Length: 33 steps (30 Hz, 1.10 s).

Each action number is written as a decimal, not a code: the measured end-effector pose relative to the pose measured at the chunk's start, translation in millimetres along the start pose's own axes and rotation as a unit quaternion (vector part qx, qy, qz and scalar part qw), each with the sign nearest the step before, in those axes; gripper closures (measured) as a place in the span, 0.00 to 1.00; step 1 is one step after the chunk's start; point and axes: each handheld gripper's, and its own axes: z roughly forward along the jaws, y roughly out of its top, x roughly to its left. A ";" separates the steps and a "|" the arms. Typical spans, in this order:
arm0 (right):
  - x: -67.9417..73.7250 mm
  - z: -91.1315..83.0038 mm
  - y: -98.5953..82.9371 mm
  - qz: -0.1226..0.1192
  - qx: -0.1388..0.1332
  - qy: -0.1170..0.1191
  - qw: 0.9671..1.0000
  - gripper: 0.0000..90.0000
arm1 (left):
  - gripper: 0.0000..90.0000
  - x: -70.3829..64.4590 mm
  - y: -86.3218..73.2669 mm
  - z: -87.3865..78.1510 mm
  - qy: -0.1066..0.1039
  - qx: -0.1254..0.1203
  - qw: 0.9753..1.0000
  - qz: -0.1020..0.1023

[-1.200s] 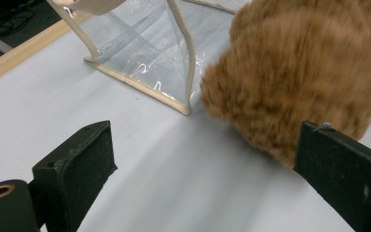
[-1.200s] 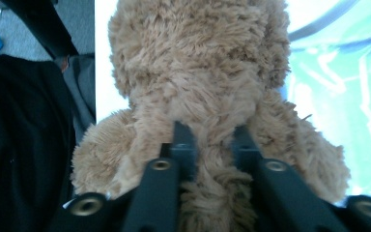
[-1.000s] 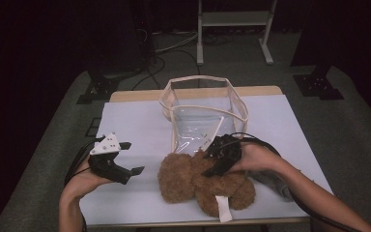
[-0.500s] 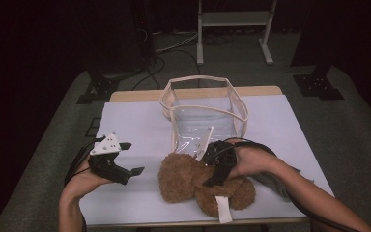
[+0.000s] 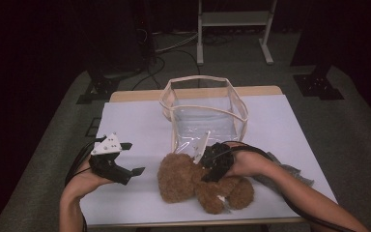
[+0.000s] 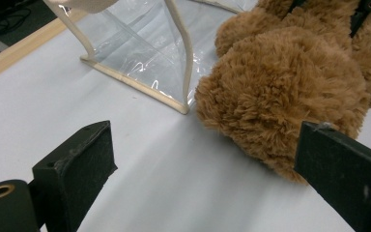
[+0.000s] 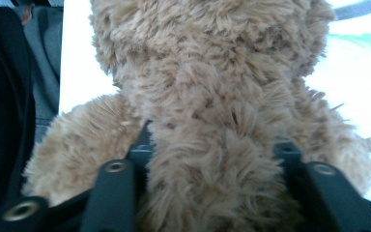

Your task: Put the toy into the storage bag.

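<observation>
A brown plush teddy bear (image 5: 186, 182) lies on the white table cover (image 5: 140, 121) near the front edge. My right gripper (image 5: 211, 166) sits on top of it, jaws pressed into the fur on either side of the bear's body (image 7: 212, 96). My left gripper (image 5: 134, 157) hovers just left of the bear's head (image 6: 290, 92), open, with bare table between its jaws. A clear plastic bag with cream trim (image 5: 200, 79) stands open behind the bear, and its near corner (image 6: 140, 53) shows in the left gripper view.
A grey cloth (image 5: 290, 171) lies under the person's right forearm. A wooden table edge (image 5: 135, 95) runs behind the bag. A metal frame (image 5: 232, 19) and cables stand on the dark floor beyond.
My right gripper has come down and toward the front onto the bear's body. The left gripper has stayed put.
</observation>
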 end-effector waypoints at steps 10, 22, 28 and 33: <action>-6.5 -25.4 2.2 0.018 -0.012 0.004 1.000 0.78 | 0.07 1.7 -1.3 -2.3 0.001 -0.001 1.000 -0.001; -13.1 -60.2 10.6 0.020 -0.041 0.010 0.999 0.82 | 0.07 4.6 -5.8 -11.2 0.011 -0.018 1.000 -0.017; -14.2 -63.4 7.8 0.025 -0.055 0.007 0.998 0.84 | 0.07 5.3 -6.3 -11.9 0.011 -0.016 1.000 -0.017; -15.1 -70.1 7.7 0.026 -0.068 0.008 0.997 0.84 | 0.07 6.5 -7.6 -13.2 0.013 -0.017 1.000 -0.018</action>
